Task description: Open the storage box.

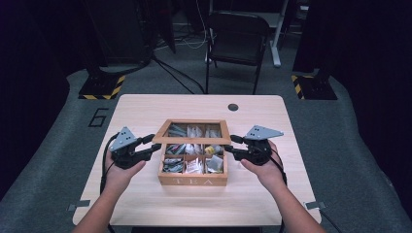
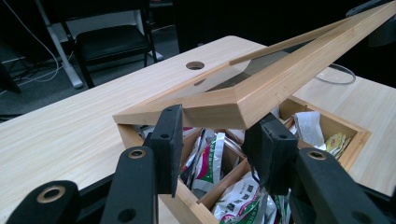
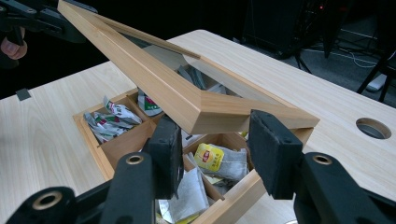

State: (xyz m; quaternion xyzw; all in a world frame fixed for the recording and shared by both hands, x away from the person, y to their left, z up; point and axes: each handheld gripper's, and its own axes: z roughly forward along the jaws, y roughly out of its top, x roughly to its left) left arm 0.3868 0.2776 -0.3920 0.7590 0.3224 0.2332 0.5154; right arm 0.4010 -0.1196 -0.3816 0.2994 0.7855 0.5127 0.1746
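Jaws: left gripper (image 1: 151,145) is clenched on the lid's left side rail near its front corner, pads either side of the frame in the left gripper view. Right gripper (image 1: 230,146) sits at the lid's right side; in the right gripper view the frame corner lies between its jaws, but can't tell if the pads press on it.

Lid (image 1: 193,131): wooden frame w/ a glass pane, raised at its near edge, tilted up, far edge still down on the box.

Tea box (image 1: 193,180), wooden, "TEA" on its near wall, stands at the table's (image 1: 145,109) centre. Compartments hold tea bags (image 3: 219,161), incl. a yellow-labelled one on the right side.

Round hole (image 1: 233,107) in the tabletop, far right of the box. Black chair (image 1: 238,41) beyond the table's far edge.
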